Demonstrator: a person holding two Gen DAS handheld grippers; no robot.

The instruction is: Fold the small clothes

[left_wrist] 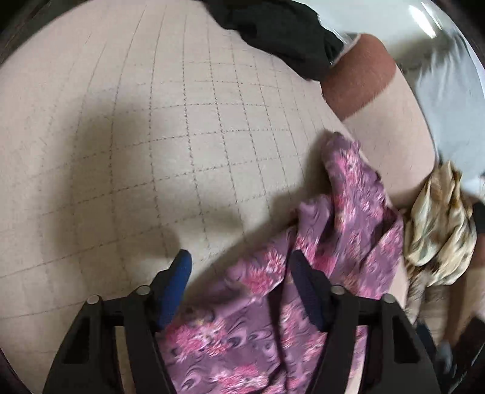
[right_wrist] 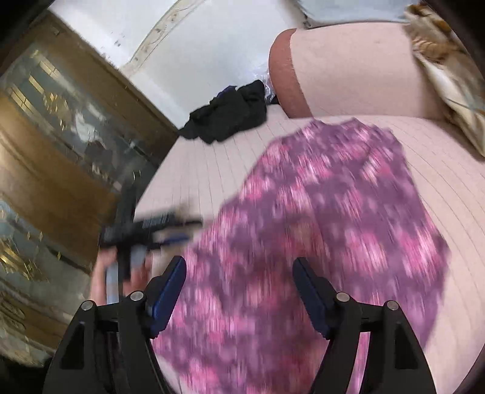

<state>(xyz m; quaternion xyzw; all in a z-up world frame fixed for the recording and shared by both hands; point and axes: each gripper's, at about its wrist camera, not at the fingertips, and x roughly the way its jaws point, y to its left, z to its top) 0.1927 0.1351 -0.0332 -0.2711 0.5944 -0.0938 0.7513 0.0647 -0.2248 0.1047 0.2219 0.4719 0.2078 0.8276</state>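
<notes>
A purple garment with pink flowers [left_wrist: 342, 230] lies crumpled on the pale quilted sofa seat [left_wrist: 151, 136]. My left gripper [left_wrist: 239, 260] is open just above its near part, jaws apart, nothing between them. In the right wrist view the same garment [right_wrist: 318, 212] spreads wide over the seat, blurred by motion. My right gripper [right_wrist: 239, 263] is open above it and holds nothing. The left gripper [right_wrist: 151, 227] shows there at the left edge of the garment, blurred.
A heap of black clothes [right_wrist: 230, 115] lies at the far end of the seat, also in the left wrist view [left_wrist: 279, 27]. A brown-sided sofa armrest [right_wrist: 348, 69] and a beige patterned cushion [left_wrist: 439, 233] stand beside the garment. A wood-and-glass cabinet [right_wrist: 60, 136] stands left.
</notes>
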